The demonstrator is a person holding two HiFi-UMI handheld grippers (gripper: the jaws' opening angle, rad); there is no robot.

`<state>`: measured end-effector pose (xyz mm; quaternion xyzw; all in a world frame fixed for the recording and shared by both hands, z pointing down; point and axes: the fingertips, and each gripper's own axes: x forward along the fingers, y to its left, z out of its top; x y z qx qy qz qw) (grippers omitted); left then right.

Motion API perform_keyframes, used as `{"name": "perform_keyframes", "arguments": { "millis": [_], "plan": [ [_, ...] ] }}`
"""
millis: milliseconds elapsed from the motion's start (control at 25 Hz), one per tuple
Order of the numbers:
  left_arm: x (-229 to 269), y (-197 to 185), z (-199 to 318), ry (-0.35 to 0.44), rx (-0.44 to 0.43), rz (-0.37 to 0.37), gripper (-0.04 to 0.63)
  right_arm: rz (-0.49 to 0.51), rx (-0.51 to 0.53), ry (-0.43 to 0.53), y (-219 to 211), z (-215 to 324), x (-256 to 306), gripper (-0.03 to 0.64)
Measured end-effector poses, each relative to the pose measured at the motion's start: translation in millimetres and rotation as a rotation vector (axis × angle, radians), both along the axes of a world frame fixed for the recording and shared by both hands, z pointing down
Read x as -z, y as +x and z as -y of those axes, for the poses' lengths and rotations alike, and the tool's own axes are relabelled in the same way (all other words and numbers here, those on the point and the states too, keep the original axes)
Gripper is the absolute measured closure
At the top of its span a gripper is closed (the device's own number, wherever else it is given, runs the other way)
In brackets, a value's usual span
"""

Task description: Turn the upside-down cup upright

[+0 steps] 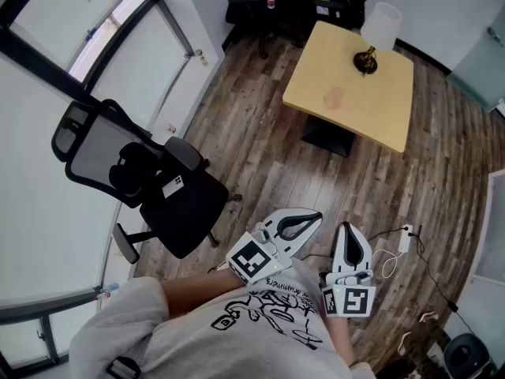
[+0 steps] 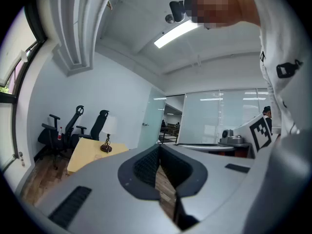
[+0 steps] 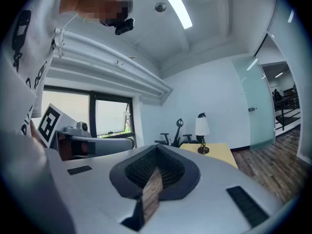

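Note:
A small pale pink cup [image 1: 334, 97] stands on the light wooden table [image 1: 379, 109] far ahead of me, too small to tell which way up it is. A lamp [image 1: 372, 38] with a white shade stands on the same table. Both grippers are held close to my body, far from the table. My left gripper [image 1: 314, 216] is shut with nothing in it, and in its own view the left gripper [image 2: 160, 148] has its jaws closed together. My right gripper [image 1: 347, 230] is also shut and empty, as the right gripper [image 3: 157, 148] shows in its own view.
A black office chair [image 1: 142, 180] stands at the left by the window wall. More black chairs [image 1: 268, 6] sit behind the table. A white power strip [image 1: 405, 239] with cables lies on the wooden floor at the right. A glass partition [image 2: 229, 116] lies further off.

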<state>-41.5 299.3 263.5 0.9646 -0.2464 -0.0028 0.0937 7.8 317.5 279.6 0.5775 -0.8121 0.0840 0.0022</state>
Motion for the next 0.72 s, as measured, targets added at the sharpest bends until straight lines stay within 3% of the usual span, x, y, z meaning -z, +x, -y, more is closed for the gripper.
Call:
{"name": "perform_keyframes", "arguments": {
  "millis": [720],
  "plan": [
    [-18,33,-22,-0.035,0.012,0.048,0.586,0.030,-0.017,0.002,41,-23,-7,0.594]
  ]
}}
